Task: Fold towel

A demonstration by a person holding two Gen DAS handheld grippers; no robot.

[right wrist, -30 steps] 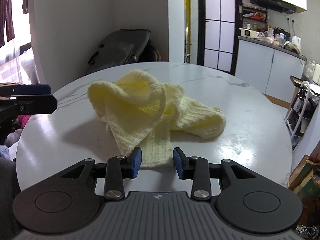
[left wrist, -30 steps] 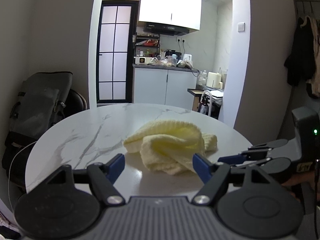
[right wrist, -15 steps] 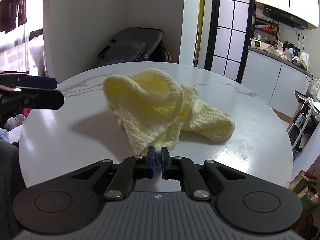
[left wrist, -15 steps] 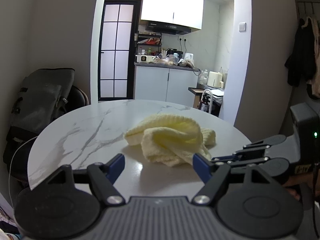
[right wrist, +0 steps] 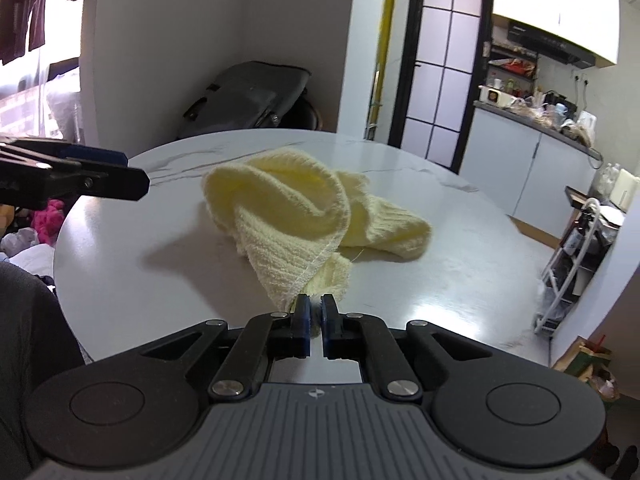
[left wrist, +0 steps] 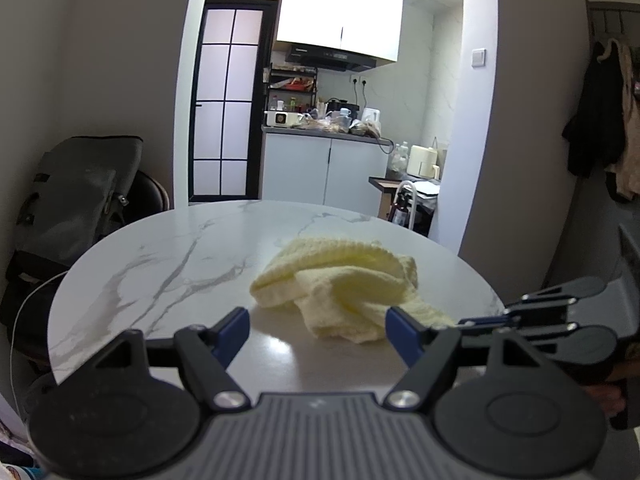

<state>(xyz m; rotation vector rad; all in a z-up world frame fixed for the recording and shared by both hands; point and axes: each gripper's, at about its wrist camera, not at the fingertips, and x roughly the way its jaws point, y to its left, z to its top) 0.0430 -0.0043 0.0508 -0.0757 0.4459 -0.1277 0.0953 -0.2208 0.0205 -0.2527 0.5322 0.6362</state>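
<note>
A crumpled pale-yellow towel point(right wrist: 296, 208) lies in a loose heap on the round white marble table point(right wrist: 160, 280), somewhat toward the near side of the top. The right gripper point(right wrist: 315, 316) reaches in low over the near edge of the table, angled downward, and its jaws are clenched on the nearest corner of the towel: the cloth narrows to a point that disappears between the two blue pads point(right wrist: 302, 322). From that pinched corner a stitched hem runs up into the bunched folds, and the fabric there looks drawn slightly off the surface, while the rest of the heap rests on the table.

The left gripper point(left wrist: 318, 330) hovers at the table's edge, tilted a little downward toward the towel, with its jaws spread wide and nothing between them; the towel sits just beyond the blue fingertips point(left wrist: 234, 326), apart from them. In the right wrist view that gripper enters from the left edge, above the table rim and well clear of the cloth. A dark sleeve point(right wrist: 28, 344) shows at the lower left of that view.

A grey bag point(left wrist: 76, 196) leans against the wall behind the table.
</note>
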